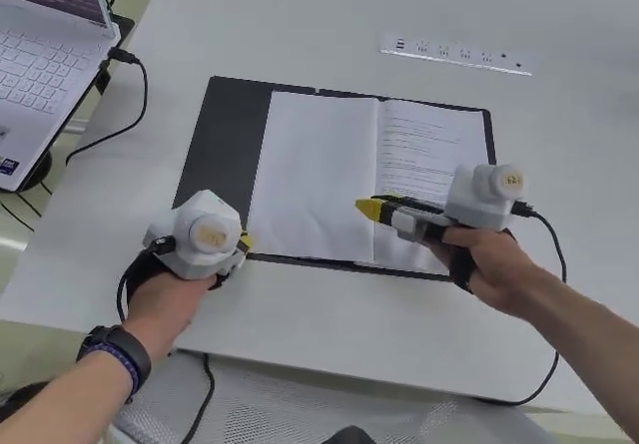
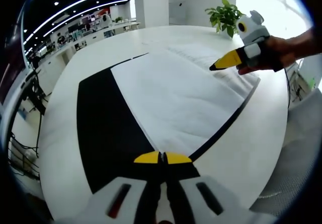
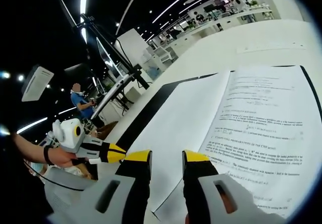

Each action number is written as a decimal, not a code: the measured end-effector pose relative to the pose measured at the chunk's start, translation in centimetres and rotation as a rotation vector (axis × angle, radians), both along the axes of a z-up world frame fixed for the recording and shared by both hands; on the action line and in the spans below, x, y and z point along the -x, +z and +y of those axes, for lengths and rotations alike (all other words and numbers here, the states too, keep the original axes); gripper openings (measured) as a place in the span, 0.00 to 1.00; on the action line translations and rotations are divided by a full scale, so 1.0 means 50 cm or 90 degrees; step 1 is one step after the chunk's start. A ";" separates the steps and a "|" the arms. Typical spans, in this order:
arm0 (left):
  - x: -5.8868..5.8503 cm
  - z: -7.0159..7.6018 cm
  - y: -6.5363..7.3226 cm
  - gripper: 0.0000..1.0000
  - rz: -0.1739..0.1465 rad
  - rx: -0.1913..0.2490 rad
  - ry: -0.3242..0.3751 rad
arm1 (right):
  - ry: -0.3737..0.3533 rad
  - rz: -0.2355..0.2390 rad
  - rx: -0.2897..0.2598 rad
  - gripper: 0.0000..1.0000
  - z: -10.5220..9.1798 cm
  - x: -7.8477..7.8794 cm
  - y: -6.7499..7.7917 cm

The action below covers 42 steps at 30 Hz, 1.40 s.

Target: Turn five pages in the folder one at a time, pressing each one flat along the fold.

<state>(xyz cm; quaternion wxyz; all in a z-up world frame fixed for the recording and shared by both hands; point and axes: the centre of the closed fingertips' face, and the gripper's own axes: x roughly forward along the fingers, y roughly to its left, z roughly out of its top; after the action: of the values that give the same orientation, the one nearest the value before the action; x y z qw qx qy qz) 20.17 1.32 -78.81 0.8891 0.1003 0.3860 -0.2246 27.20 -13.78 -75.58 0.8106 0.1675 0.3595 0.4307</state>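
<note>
A black folder (image 1: 222,140) lies open on the white table. Its left page (image 1: 315,170) is blank; its right page (image 1: 429,155) carries printed text. My right gripper (image 1: 371,208) hovers low over the fold near the folder's front edge, yellow tips pointing left. In the right gripper view that gripper (image 3: 166,158) is open, with the fold and a lifted page edge (image 3: 176,196) just beyond the jaws. My left gripper (image 2: 162,158) is shut with nothing in it, at the folder's front left corner (image 2: 108,148). The right gripper (image 2: 221,63) also appears in the left gripper view.
A laptop (image 1: 40,65) with a cable (image 1: 125,105) sits at the table's left edge. A white power strip (image 1: 454,55) lies behind the folder. Bare table (image 1: 329,324) lies between the folder and the front edge. A person (image 3: 80,103) stands far off.
</note>
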 end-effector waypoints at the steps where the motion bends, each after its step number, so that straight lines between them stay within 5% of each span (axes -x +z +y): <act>1: -0.001 0.002 -0.001 0.01 0.000 0.000 0.000 | 0.001 -0.001 0.002 0.22 0.000 -0.005 -0.004; 8: -0.002 0.002 -0.002 0.01 -0.001 -0.004 -0.001 | -0.017 0.004 0.001 0.12 -0.010 -0.036 -0.024; 21: -0.006 -0.001 -0.005 0.01 0.007 -0.006 0.006 | -0.039 -0.010 -0.019 0.00 0.001 -0.061 -0.011; 33: -0.005 -0.004 -0.005 0.01 0.012 -0.007 0.010 | -0.070 -0.001 -0.076 0.00 0.006 -0.109 -0.002; 42: -0.006 -0.004 -0.006 0.01 0.014 -0.007 0.016 | -0.155 -0.006 -0.111 0.00 -0.001 -0.182 -0.004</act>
<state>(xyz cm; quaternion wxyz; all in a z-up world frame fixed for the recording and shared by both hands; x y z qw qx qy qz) 20.49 1.12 -79.11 0.8870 0.0978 0.3985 -0.2120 36.32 -13.85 -75.78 0.8409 0.2774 0.2938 0.3600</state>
